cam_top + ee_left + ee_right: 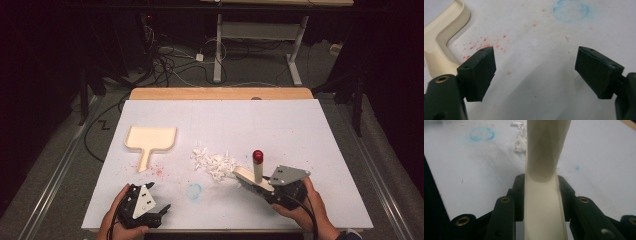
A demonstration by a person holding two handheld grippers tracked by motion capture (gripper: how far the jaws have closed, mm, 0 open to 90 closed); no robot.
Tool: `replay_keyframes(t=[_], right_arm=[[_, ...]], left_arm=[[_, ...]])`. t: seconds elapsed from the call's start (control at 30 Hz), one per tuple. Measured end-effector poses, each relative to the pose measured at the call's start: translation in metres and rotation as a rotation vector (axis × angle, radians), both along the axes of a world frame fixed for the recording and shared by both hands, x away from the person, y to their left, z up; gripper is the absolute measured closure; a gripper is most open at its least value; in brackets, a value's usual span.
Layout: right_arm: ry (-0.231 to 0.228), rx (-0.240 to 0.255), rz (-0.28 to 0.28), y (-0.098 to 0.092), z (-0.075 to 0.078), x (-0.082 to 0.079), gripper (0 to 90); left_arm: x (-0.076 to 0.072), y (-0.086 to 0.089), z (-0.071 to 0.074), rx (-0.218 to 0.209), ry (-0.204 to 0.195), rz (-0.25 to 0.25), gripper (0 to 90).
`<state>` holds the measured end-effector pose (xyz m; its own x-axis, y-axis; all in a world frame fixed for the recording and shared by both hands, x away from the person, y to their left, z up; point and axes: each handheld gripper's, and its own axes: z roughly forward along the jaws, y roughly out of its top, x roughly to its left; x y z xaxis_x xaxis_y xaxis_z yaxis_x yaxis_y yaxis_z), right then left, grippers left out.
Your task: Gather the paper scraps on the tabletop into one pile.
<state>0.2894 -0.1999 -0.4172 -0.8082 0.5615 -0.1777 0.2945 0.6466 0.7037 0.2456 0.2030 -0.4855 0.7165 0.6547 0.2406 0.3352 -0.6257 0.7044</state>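
Showing the white rectangular tabletop (280, 130), on which everything lies. At its left rests a cream plastic dustpan (150, 138) with a short handle pointing toward me; faint red specks (159, 170) dot the surface just beside that handle. My right gripper (272, 189) is clamped on the cream plastic hand brush (248, 177), whose flat handle (544, 215) runs between the two black jaws, pressed from both sides. An upright cream post with a red cap (258, 156) rises from the brush. The brush head lies just beside the pile of white paper scraps (215, 162) near the table's middle. My left gripper (160, 210) hangs over bare tabletop near the front edge, jaws spread wide, nothing between them. A small blue chalk ring (194, 189) lies between the grippers.
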Motion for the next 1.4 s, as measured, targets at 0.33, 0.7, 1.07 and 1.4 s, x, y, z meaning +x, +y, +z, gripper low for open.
replay_keyframes(t=[0.33, 0.7, 1.07, 1.4], right_arm=[[-0.071, 0.022, 0.033, 0.047, -0.002, 0.026, 67.8], [-0.116, 0.168, -0.039, 0.009, 0.033, 0.018, 67.8], [-0.138, 0.067, -0.297, -0.012, 0.001, 0.040, 67.8], [-0.107, 0.049, -0.351, 0.042, -0.021, 0.060, 67.7]], left_arm=[[0.001, 0.004, 0.001, -0.027, -0.011, 0.032, 15.9], [0.000, 0.005, 0.001, -0.016, -0.018, 0.039, 16.0], [0.002, 0.001, 0.001, -0.011, -0.012, 0.026, 16.0], [0.002, 0.000, 0.000, -0.017, -0.003, 0.004, 16.0]])
